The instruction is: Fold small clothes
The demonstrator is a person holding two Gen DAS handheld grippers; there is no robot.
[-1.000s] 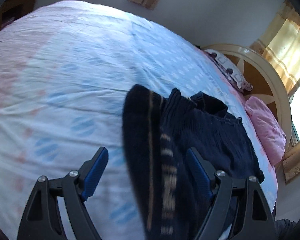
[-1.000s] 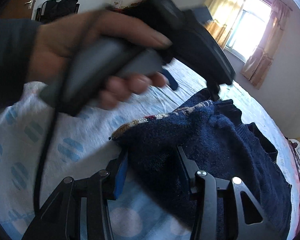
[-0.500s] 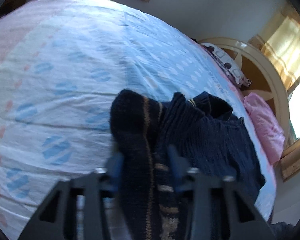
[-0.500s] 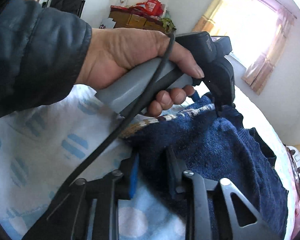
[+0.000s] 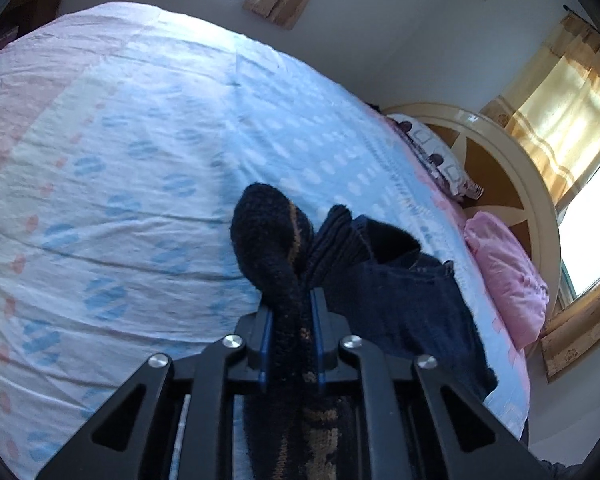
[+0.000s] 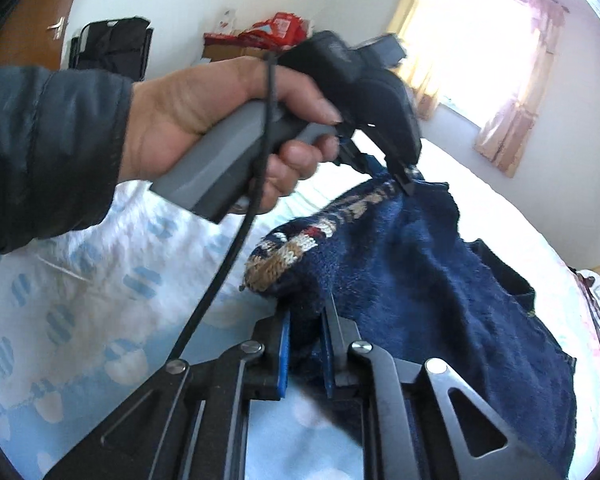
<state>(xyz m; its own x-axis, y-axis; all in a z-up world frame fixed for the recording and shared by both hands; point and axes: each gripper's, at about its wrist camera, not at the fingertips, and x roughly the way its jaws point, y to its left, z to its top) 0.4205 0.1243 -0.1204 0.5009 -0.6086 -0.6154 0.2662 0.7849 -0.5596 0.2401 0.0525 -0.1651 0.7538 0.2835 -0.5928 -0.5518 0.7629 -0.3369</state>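
Observation:
A small dark navy knitted sweater (image 5: 396, 296) with a tan patterned hem lies on the bed. In the left wrist view my left gripper (image 5: 290, 300) is closing, its blue pads pressing on a bunched fold of the hem. In the right wrist view my right gripper (image 6: 306, 320) is closing too, its pads pinching the patterned hem of the sweater (image 6: 420, 280) further along. The left gripper (image 6: 396, 178) shows there as well, held by a hand (image 6: 220, 116) in a dark sleeve, gripping the far end of the hem. The hem edge hangs lifted between the two grippers.
The bed sheet (image 5: 140, 140) is white with blue and pink marks. A pink pillow (image 5: 508, 272) and a patterned pillow (image 5: 432, 152) lie by the round wooden headboard (image 5: 512, 168). A black cable (image 6: 228, 264) hangs from the left gripper. Curtained windows lie beyond.
Both grippers' jaws have come together onto the sweater's hem, which lay between open pads before. The hem has lifted off the sheet and bunched up.

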